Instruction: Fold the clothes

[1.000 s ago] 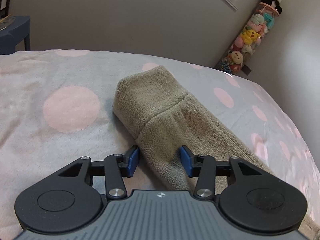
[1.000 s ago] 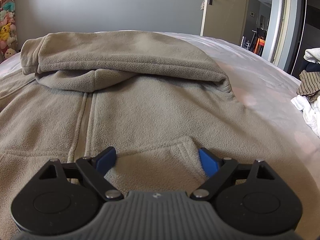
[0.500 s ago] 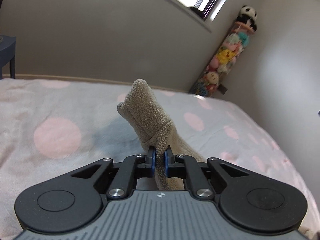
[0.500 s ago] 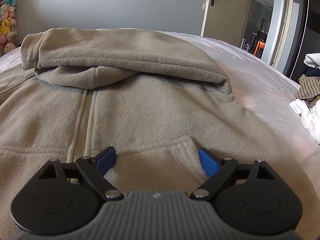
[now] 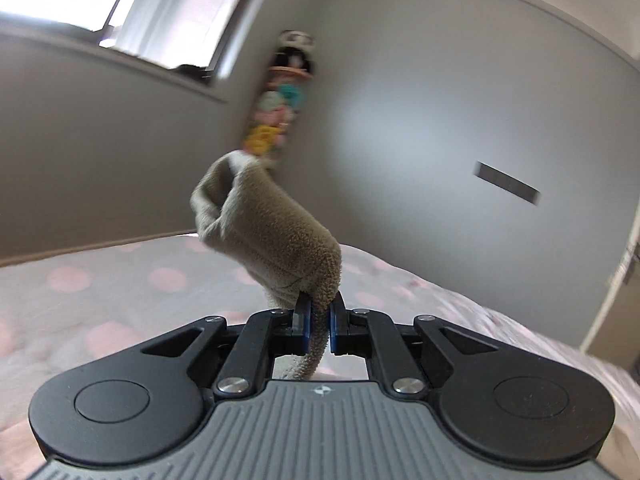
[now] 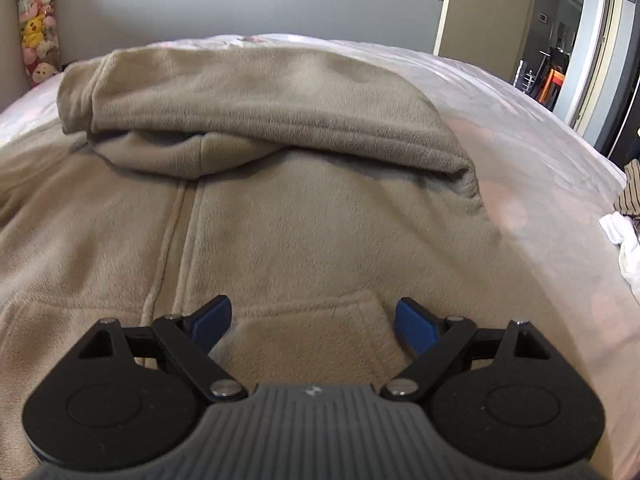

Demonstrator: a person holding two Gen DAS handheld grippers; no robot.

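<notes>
One tan hoodie [image 6: 280, 208] is lying flat on the spotty bed [image 5: 100, 304]. I am pinching its one sleeve [image 5: 276, 248] tight in my left gripper [image 5: 318, 326], holding it up over the bed. Next, I think, it needs laying across the chest. My right gripper [image 6: 308, 320] is hanging wide open, empty, over the pocket [image 6: 312, 340].

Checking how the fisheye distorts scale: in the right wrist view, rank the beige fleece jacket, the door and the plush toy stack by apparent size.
1. Beige fleece jacket, fills most of the frame, nearest the camera.
2. Door, far off.
3. Plush toy stack, smallest, cut by the frame edge.
</notes>
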